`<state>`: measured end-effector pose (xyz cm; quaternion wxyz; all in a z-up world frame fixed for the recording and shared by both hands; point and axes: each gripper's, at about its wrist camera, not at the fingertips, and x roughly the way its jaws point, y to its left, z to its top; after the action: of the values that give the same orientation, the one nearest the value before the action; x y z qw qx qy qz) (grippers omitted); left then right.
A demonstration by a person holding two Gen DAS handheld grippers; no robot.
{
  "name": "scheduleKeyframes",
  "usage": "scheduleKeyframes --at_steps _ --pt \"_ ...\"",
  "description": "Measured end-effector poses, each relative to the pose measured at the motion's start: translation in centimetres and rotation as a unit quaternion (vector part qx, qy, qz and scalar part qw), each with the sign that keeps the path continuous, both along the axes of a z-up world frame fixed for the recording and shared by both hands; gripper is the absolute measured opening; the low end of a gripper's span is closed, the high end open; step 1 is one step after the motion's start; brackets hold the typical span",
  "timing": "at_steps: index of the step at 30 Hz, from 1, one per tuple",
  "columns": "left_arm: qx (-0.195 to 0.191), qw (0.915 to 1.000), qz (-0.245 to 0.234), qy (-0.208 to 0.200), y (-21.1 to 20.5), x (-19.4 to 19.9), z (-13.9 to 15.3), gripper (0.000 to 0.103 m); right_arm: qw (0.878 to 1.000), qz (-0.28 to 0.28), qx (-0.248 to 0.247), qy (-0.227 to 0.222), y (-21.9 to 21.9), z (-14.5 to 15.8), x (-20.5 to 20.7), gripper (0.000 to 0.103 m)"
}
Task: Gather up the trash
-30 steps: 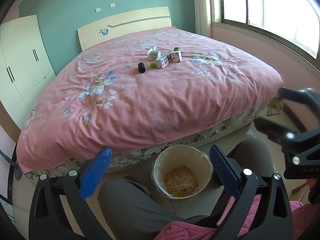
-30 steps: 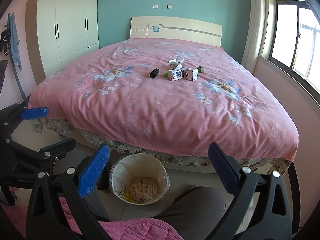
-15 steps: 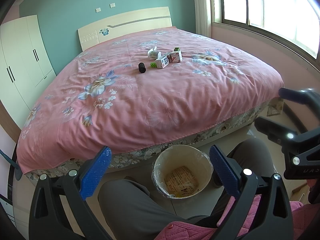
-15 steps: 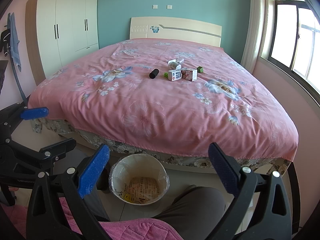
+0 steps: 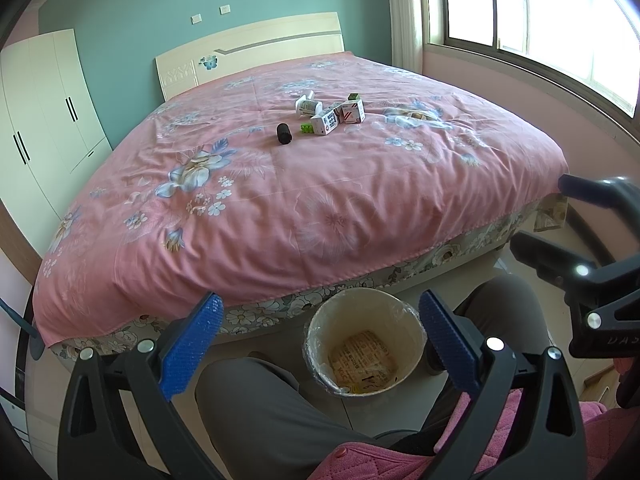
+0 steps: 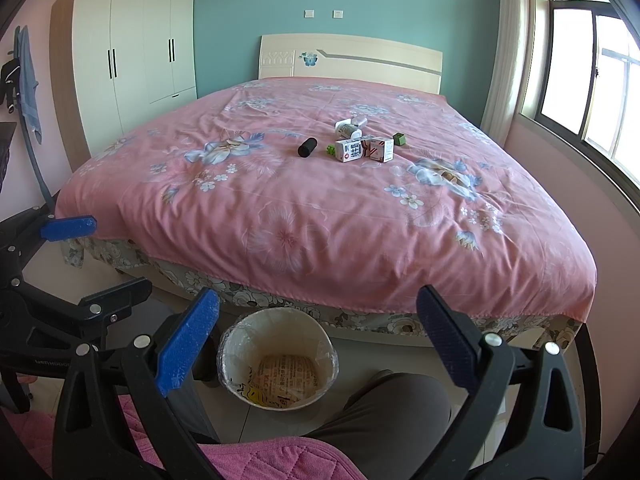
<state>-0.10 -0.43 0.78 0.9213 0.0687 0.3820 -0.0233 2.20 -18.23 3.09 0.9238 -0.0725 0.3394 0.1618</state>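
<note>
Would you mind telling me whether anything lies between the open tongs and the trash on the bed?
Nothing visible blocks the way. Both the left tongs and the right tongs are open and empty, near the bin at the bed's foot. Only bare pink bedspread lies between them and the cluster of cartons, bottle and black cylinder.

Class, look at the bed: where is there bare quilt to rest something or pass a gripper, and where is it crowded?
Bare quilt runs from the foot edge up to the black cylinder; both side margins are free too. The crowded spot is mid-bed: milk carton, small box, white bottle and green cubes sit close together.
</note>
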Motion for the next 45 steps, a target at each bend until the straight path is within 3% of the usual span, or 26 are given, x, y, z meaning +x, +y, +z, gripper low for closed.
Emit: scheduleKeyframes --at_steps 27,35,45 --pt "-0.01 0.9998 -0.004 0.019 0.1 0.9 0.0 0.1 1.0 0.0 0.003 0.004 -0.5 0.4 0.5 0.096" --pt "-0.042 0.9978 -0.013 0.05 0.5 4.1 -1.7 0.1 1.0 -0.006 0.014 0.013 -0.9 -0.9 2.8 0.096" --pt "-0.055 0.9966 0.0 0.062 0.9 10.2 -1.3 0.1 0.999 -0.02 0.03 -0.005 -2.9 0.3 9.2 0.096"
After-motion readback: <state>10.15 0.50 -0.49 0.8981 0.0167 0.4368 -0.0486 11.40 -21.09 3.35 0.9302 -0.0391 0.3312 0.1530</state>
